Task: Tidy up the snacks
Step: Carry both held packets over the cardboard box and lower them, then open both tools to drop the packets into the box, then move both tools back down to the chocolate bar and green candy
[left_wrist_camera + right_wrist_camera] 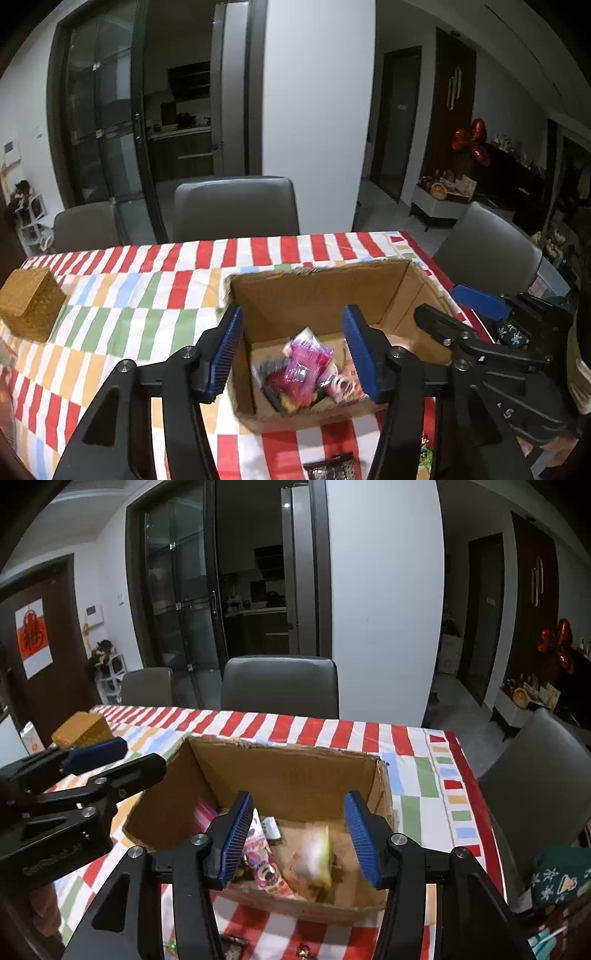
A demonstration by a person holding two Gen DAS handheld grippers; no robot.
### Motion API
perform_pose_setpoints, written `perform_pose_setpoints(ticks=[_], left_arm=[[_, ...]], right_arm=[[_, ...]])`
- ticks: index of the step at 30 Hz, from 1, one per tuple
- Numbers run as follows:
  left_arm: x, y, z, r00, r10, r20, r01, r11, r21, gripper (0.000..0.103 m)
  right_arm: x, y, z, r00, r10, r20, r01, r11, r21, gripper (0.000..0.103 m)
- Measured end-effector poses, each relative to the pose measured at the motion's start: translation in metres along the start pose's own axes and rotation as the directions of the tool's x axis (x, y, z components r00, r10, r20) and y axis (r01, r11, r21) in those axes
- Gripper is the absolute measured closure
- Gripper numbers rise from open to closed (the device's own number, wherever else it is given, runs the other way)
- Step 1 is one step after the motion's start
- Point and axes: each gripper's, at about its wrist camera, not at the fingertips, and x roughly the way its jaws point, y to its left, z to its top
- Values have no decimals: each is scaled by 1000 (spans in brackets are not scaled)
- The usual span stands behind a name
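An open cardboard box (317, 291) (291, 771) stands on the striped tablecloth and holds several snack packets, among them a pink one (304, 363) and a pink-and-white one (258, 849). My left gripper (295, 354) is open and empty above the box's near left part. My right gripper (299, 838) is open above the box. A blurred pale yellow-green packet (314, 853) is in mid-fall between its fingers into the box. Each gripper shows in the other's view, the right one (461, 306) and the left one (110, 760).
A woven brown box (29, 302) (83, 729) sits at the table's far left. A dark snack packet (328, 467) and small wrapped items (232, 945) lie on the cloth in front of the cardboard box. Grey chairs (236, 206) stand around the table.
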Motion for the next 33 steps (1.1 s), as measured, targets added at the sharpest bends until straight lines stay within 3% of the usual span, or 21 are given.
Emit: perform_pose_setpoints(ticks=[19, 33], left_arm=[[-76, -33, -71, 1000, -1, 1, 1, 998, 58, 44], [-84, -51, -140, 995, -21, -102, 26, 999, 47, 43]], right_arm=[[-76, -5, -63, 1000, 10, 0, -10, 1000, 16, 48], [-94, -13, -127, 997, 4, -82, -1, 999, 35, 48]])
